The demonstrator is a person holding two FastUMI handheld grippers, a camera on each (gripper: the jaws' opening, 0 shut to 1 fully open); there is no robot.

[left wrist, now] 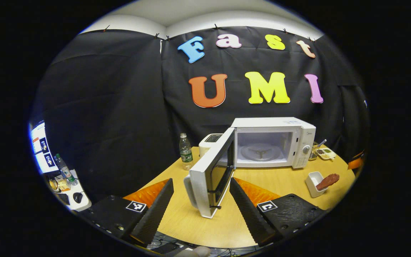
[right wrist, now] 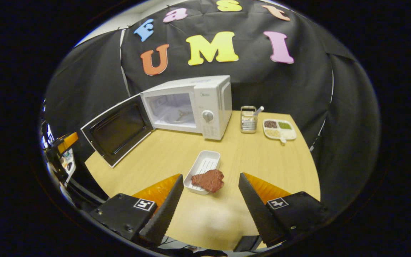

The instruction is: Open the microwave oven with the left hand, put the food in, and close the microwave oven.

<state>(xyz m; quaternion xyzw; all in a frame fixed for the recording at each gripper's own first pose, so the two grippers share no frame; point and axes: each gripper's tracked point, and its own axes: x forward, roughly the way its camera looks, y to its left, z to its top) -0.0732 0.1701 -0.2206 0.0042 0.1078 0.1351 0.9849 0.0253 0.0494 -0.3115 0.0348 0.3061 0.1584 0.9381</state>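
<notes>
White and wide open, the microwave oven (left wrist: 273,142) is seen at the back of a round wooden table (left wrist: 198,217), its door (left wrist: 211,178) swung out on the left-hand hinge and its glass turntable (left wrist: 260,151) left bare inside. In the left gripper view, the left gripper (left wrist: 202,210) is held with its jaws spread apart, the free edge of the open door and its handle (left wrist: 190,191) lying between them without being touched by either finger. A clear water bottle (left wrist: 186,151) and a white toaster (left wrist: 209,142) are shown on the table to the left of the oven, behind the door.

The food (right wrist: 208,180), a reddish-brown slab, is pictured in the right gripper view resting across the near end of a small white tray (right wrist: 203,165), out on the table in front of the oven and well apart from it. The right gripper (right wrist: 211,208) is held just short of the tray, its jaws parted wide and nothing held between them. A metal holder (right wrist: 248,119) with a utensil standing in it and a divided dish (right wrist: 279,129) of small portions are seen to the right of the oven, near the table's far edge.
</notes>
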